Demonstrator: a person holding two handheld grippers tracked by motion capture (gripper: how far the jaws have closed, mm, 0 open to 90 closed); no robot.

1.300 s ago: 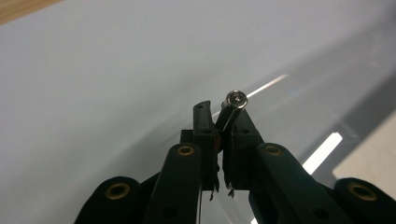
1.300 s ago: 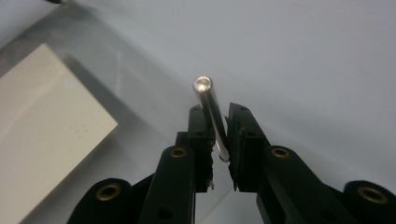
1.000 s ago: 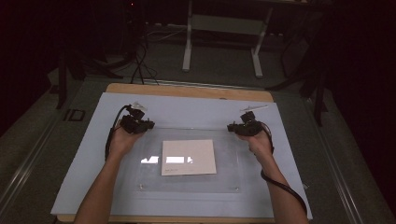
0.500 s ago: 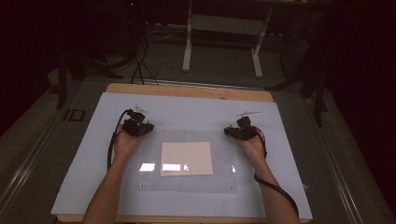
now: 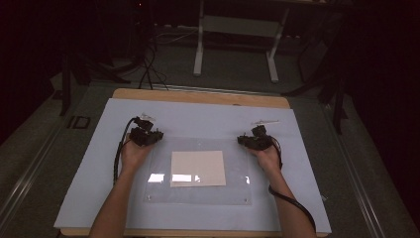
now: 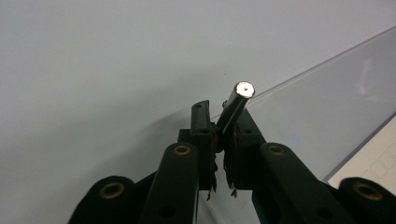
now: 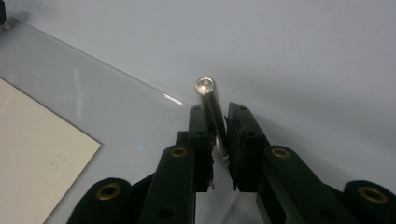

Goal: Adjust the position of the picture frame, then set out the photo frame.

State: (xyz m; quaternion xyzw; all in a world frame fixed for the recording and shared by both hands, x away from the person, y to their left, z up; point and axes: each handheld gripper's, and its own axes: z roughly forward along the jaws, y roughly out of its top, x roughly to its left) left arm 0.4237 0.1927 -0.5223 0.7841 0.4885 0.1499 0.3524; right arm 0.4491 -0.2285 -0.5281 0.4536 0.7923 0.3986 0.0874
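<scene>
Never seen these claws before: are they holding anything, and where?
Each holds a metal pin by its lower shaft: left gripper on left pin, right gripper on right pin.

A clear sheet (image 5: 198, 173) spans between the left tool (image 5: 146, 134) and right tool (image 5: 254, 140), cream paper (image 5: 197, 168) midway.

Both hands (image 5: 133, 154) and the clear sheet (image 5: 198, 198) shifted slightly toward the person.

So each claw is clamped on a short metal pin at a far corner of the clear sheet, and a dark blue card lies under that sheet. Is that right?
Not quite: the card is pale cream, not dark blue, as the high view shows. The rest stands: the left claw grips a short metal pin, the right claw grips another pin, each at a far corner of the clear sheet.
</scene>
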